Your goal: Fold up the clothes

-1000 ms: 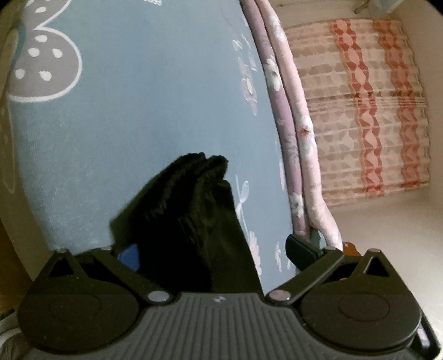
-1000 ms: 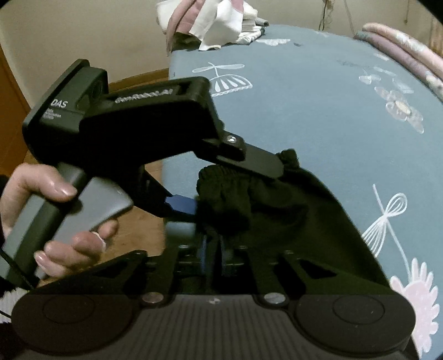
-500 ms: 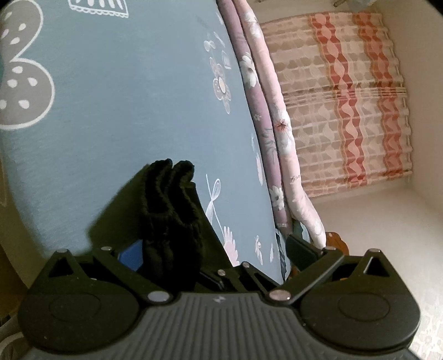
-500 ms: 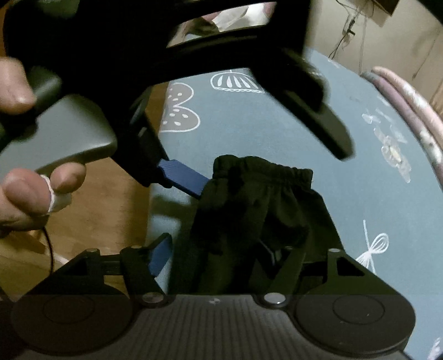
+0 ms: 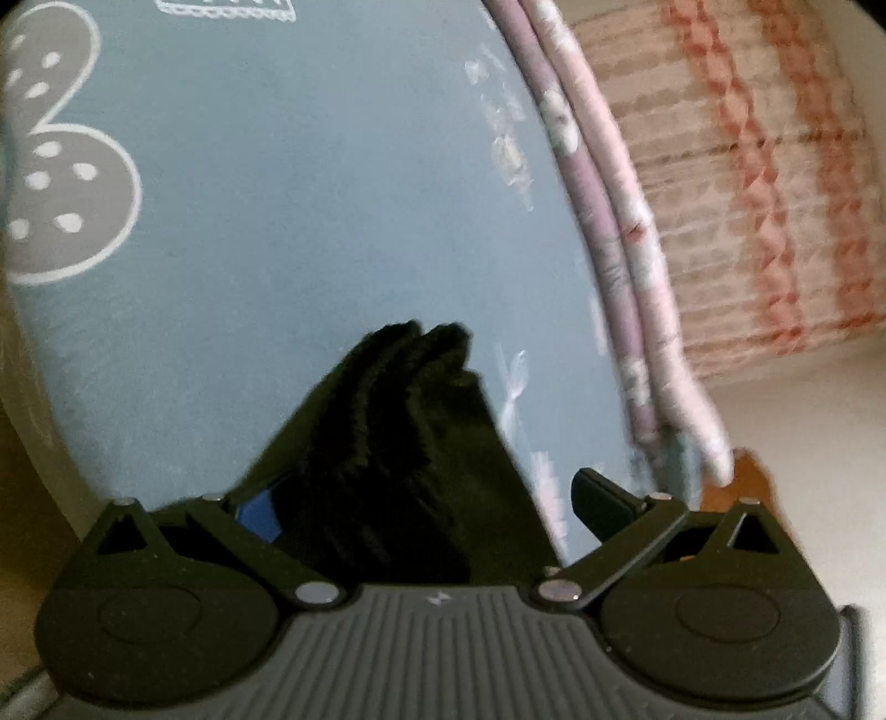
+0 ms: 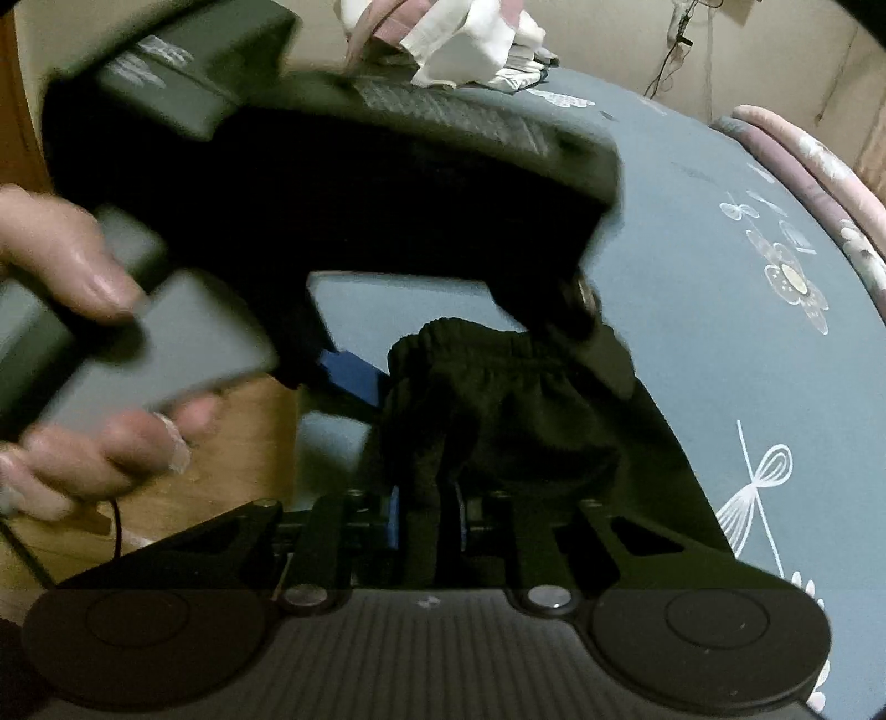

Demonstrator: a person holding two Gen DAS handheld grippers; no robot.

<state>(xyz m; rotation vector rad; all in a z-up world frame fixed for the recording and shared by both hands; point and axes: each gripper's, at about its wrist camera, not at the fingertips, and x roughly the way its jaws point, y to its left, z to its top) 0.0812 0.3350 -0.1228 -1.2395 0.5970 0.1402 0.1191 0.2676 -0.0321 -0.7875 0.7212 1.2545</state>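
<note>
A black garment (image 5: 398, 443) with an elastic waistband (image 6: 470, 338) lies bunched at the near edge of the bed. My left gripper (image 5: 426, 504) is open. The bunched fabric sits between its jaws against the blue pad (image 5: 255, 507), while the black finger (image 5: 601, 501) stands clear of it. In the right wrist view a hand (image 6: 83, 288) holds that left gripper (image 6: 476, 365) over the waistband. My right gripper (image 6: 426, 518) is closing, and its blue pads (image 6: 394, 518) pinch a fold of the black fabric.
The bed has a blue sheet (image 5: 277, 221) with white drawings. A rolled pink and purple floral quilt (image 5: 609, 249) runs along its far side, with a striped pleated curtain (image 5: 747, 194) behind. A pile of light clothes (image 6: 459, 50) sits at the far end. Wooden floor (image 6: 232, 443) borders the bed.
The right jaws swung wide half a second ago and have now come together on the black fabric. The left gripper has shifted slightly over the waistband, with its jaws still wide.
</note>
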